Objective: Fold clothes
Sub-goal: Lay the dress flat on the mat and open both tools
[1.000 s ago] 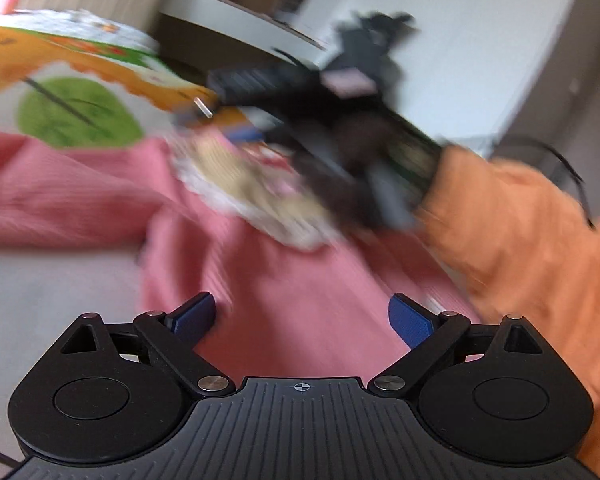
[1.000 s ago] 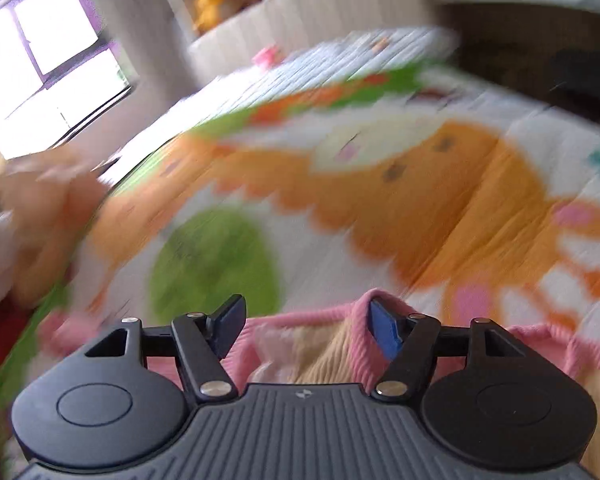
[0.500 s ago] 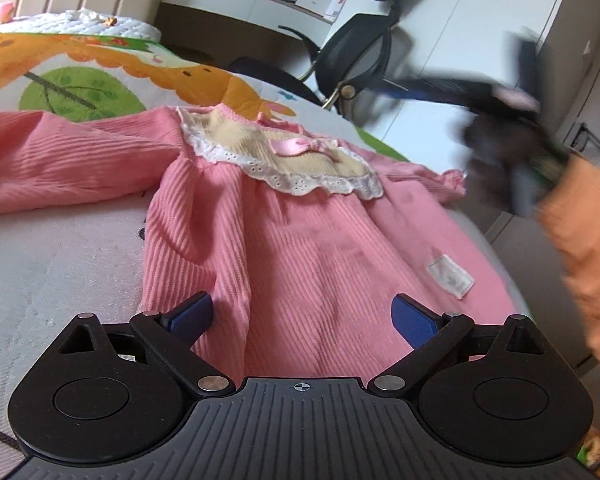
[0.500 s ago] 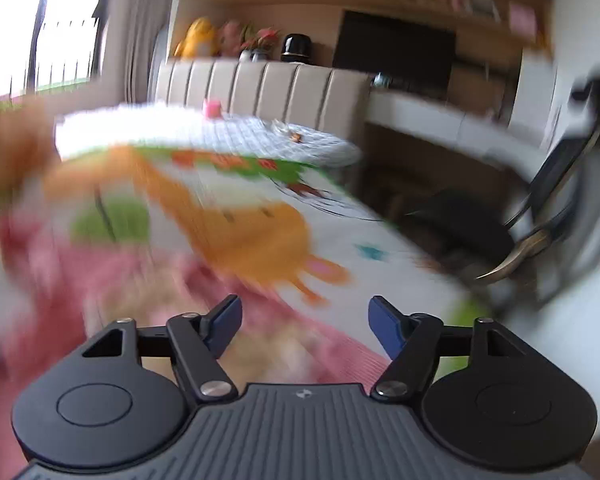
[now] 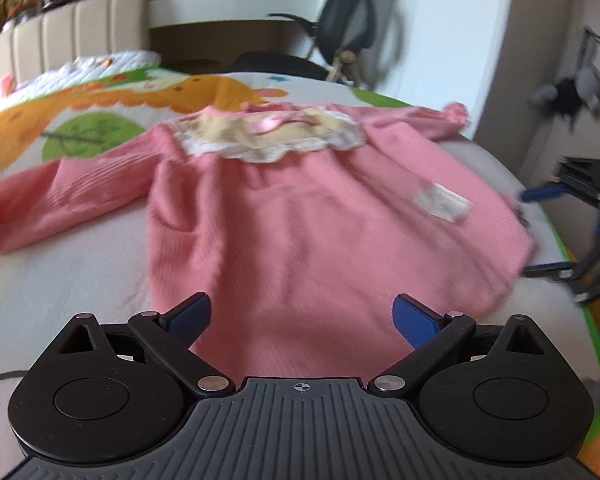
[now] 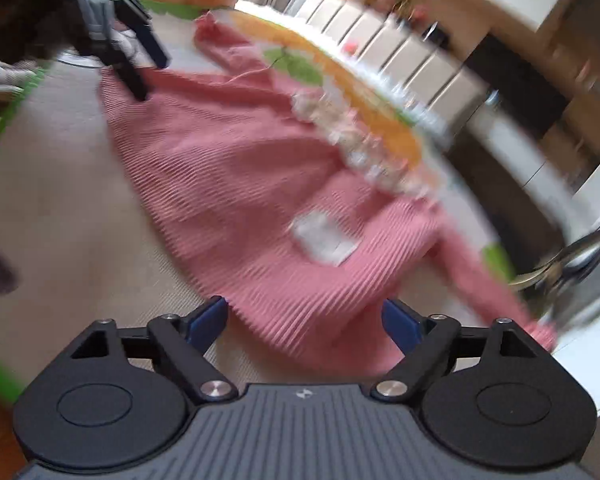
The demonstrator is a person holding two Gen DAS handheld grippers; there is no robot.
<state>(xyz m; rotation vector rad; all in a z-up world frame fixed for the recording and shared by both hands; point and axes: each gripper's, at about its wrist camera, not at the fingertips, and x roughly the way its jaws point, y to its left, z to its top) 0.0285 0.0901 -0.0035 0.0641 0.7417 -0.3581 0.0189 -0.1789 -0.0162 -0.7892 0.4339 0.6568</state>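
Around pink dress (image 5: 300, 216), bare bedspread (image 5: 60, 280).

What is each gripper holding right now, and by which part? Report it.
Nothing is held. The left gripper and right gripper are both open, jaws spread, with the pink dress lying spread on the bed.

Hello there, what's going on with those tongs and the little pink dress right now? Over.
Left tongs open, empty, at the hem. Right tongs open, empty, at the side edge. Pink dress spread flat on the bed, unfolded. Nothing in the way.
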